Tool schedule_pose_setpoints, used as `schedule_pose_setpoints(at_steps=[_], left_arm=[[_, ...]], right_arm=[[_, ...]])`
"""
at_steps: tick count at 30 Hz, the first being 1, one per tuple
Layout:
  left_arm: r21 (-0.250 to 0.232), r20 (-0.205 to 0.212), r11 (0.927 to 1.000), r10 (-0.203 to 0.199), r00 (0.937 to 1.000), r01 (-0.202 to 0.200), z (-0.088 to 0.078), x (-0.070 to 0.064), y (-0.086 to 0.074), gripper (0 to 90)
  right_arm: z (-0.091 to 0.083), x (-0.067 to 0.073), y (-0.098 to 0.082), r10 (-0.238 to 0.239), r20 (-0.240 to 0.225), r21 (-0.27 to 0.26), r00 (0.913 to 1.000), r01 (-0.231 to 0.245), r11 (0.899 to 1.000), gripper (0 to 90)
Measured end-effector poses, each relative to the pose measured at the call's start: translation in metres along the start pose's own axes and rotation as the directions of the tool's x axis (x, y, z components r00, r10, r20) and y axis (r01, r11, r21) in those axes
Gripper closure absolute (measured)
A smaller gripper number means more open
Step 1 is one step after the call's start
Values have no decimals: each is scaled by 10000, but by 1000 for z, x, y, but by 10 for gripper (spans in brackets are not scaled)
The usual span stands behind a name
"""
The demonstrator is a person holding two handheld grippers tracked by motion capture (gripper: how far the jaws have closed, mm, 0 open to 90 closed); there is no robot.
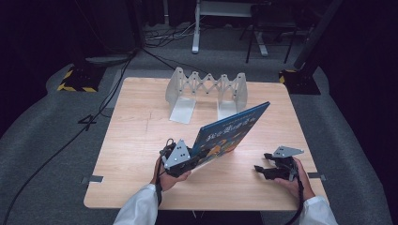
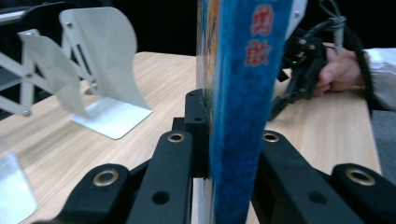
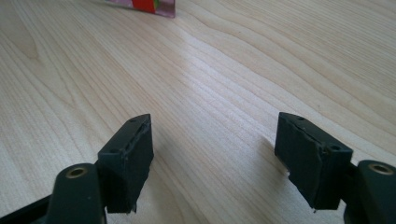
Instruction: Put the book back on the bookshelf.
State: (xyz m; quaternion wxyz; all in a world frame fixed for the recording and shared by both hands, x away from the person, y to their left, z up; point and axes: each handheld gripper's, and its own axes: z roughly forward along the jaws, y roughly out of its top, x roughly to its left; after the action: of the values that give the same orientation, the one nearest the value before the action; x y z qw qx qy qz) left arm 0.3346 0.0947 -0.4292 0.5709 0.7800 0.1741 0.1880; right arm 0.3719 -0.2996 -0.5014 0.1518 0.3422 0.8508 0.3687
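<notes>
A thin blue picture book (image 1: 229, 129) with red characters on its cover is tilted up off the wooden table (image 1: 136, 140). My left gripper (image 1: 190, 157) is shut on its lower left corner. In the left gripper view the book's blue spine (image 2: 243, 107) stands upright between the two black jaws, pressed from both sides. My right gripper (image 1: 264, 169) hangs low over the table at the right front, apart from the book. Its jaws stand open with only bare wood (image 3: 215, 93) between them. A corner of the book (image 3: 144, 5) lies at the top edge of the right gripper view.
A white expanding book rack (image 1: 206, 91) with two flat feet stands at the table's far middle, also in the left gripper view as the rack (image 2: 93, 70). Black cables (image 1: 94, 117) trail over the grey floor at the left. Dark stands sit beyond the table.
</notes>
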Motion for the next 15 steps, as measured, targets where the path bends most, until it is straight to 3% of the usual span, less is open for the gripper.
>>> schedule_pose_setpoints(at_steps=[9, 15], left_arm=[[162, -796, 9998, 88, 9968, -76, -13, 12, 4, 829], [247, -1400, 9997, 51, 9901, -17, -25, 24, 6, 829]], right_arm=[[0, -1, 0, 98, -21, -27, 10000, -98, 9999, 291], [0, -1, 0, 133, -31, -27, 9999, -133, 9999, 292]])
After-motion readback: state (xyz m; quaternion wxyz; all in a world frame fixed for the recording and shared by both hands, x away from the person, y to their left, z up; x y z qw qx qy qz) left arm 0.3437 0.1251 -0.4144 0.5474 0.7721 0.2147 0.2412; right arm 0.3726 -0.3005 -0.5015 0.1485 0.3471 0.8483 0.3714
